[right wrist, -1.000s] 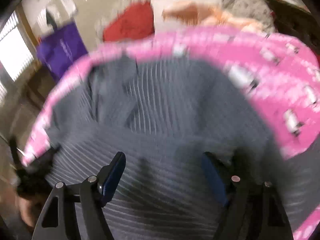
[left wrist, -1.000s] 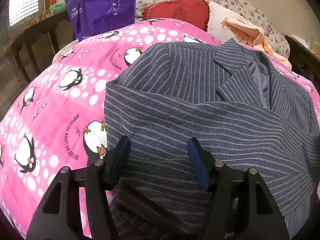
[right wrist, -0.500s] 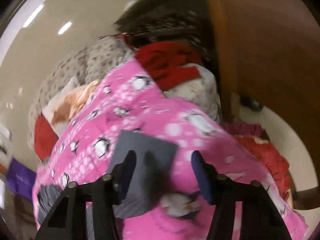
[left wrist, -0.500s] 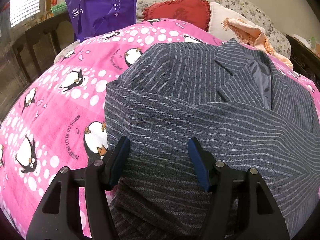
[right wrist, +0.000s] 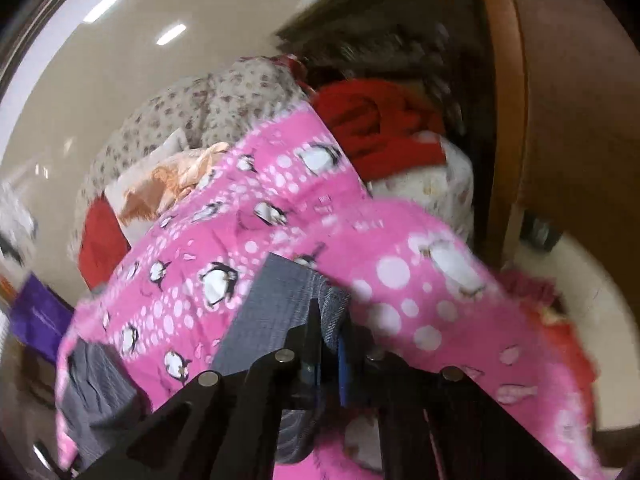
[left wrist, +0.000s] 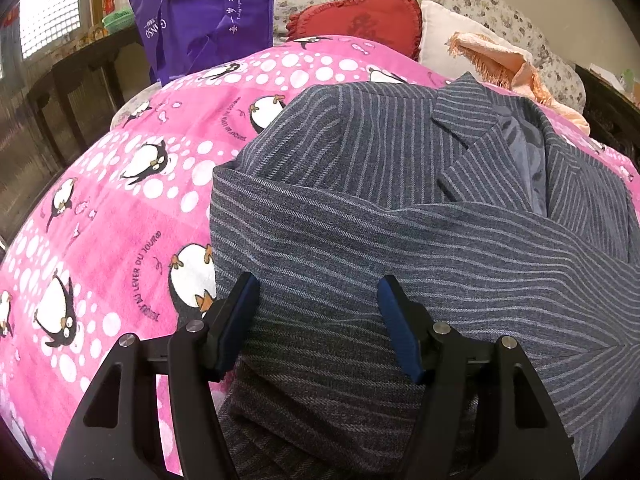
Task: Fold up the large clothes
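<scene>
Right tongs swung to 3 o'clock and closed, apparently on the jacket sleeve end; left tongs wide, empty. We judge one sleeve folded.

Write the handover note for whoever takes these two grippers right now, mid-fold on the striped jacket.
Left gripper: open, fingers straddling the folded grey striped jacket near its lower left edge, gripping nothing.
Right gripper: just closed, shut on the jacket's sleeve end, which lies out on the pink penguin blanket.
Done: one sleeve already folded across the jacket front.
Left: probably bring the gripped sleeve over the body, then fold the jacket up.
</scene>
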A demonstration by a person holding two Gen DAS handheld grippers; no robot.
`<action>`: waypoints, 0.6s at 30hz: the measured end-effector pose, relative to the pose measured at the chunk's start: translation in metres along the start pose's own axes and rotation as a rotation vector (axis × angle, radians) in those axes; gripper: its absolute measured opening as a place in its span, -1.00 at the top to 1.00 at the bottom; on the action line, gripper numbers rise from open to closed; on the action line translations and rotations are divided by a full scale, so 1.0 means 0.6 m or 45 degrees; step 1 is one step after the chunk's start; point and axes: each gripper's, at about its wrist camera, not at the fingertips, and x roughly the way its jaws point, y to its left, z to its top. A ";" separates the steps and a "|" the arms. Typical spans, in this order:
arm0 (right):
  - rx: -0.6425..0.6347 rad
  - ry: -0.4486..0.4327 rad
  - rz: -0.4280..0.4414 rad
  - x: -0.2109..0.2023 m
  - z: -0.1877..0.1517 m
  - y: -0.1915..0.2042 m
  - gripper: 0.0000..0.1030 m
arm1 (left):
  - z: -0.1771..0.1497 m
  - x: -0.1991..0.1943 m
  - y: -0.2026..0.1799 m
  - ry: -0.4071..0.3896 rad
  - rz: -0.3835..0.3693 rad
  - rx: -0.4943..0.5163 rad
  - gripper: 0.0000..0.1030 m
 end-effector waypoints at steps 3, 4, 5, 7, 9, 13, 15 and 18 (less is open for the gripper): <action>-0.054 -0.101 -0.056 -0.079 0.027 0.025 0.90 | 0.002 -0.004 -0.009 0.015 0.062 0.050 -0.28; -0.059 -0.127 -0.067 -0.106 0.036 0.030 0.91 | 0.006 -0.012 -0.014 0.028 0.111 0.098 -0.28; -0.074 -0.154 -0.076 -0.137 0.046 0.037 0.91 | 0.010 -0.029 -0.018 0.020 0.213 0.155 -0.28; -0.100 -0.202 -0.064 -0.195 0.062 0.054 0.91 | 0.012 -0.069 -0.008 -0.030 0.291 0.188 -0.28; -0.132 -0.246 -0.039 -0.244 0.072 0.083 0.91 | 0.004 -0.117 0.019 -0.088 0.294 0.203 -0.28; -0.165 -0.277 0.086 -0.298 0.071 0.168 0.91 | -0.050 -0.172 0.091 -0.122 0.330 0.224 -0.28; -0.202 -0.277 0.154 -0.305 0.063 0.225 0.91 | -0.086 -0.189 0.138 -0.107 0.381 0.205 -0.28; -0.261 -0.252 0.289 -0.295 0.041 0.338 0.91 | -0.127 -0.204 0.212 -0.065 0.434 0.120 -0.28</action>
